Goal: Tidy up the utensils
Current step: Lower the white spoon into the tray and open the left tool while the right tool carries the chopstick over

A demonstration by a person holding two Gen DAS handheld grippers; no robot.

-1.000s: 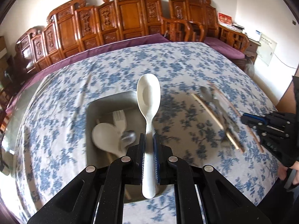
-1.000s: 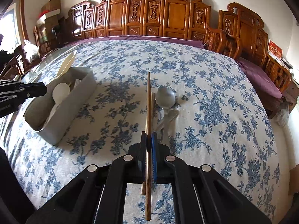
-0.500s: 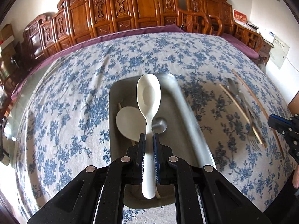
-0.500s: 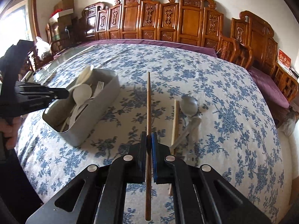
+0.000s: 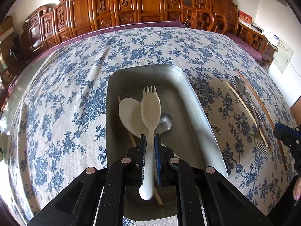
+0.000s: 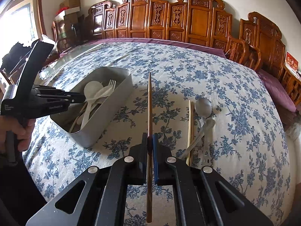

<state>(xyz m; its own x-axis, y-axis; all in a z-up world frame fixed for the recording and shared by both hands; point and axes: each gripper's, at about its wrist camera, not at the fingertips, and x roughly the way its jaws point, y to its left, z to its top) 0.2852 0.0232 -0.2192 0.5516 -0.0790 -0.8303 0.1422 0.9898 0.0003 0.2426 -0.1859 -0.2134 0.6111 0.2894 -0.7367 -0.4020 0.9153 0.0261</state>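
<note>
A grey metal tray [image 6: 105, 130] is set toward the left side of the surface [image 6: 188, 71], which is covered by a blue-flowered cloth. A white rice paddle [image 5: 129, 114], a white fork [image 6: 111, 84], a metal spoon bowl [image 5: 165, 121] and pale chopsticks [image 6: 75, 122] are seen lying in the tray.

The left hand-held gripper [image 5: 149, 141] is held over the tray's near end by a hand [image 6: 17, 133] at the left edge of the right wrist view. It is clamped together on the handle of a cream plastic spoon [image 5: 150, 111]; the spoon's bowl is pointed forward above the paddle and fork, tilted down into the tray. Whether the spoon is touching the tray's contents cannot be told.

The right hand-held gripper [image 6: 150, 141] is held to the right of the tray, above bare cloth. It is clamped together on a dark wooden chopstick [image 6: 149, 101], gripped partway along, its far tip pointed toward the back edge of the surface.

Further right, near the right side of the surface, a pale chopstick pair [image 6: 190, 128], a metal spoon [image 6: 203, 107] and a clear utensil [image 6: 207, 131] are left lying together on the cloth, touching one another. Carved wooden chairs [image 6: 188, 18] are lined up behind the back edge.
</note>
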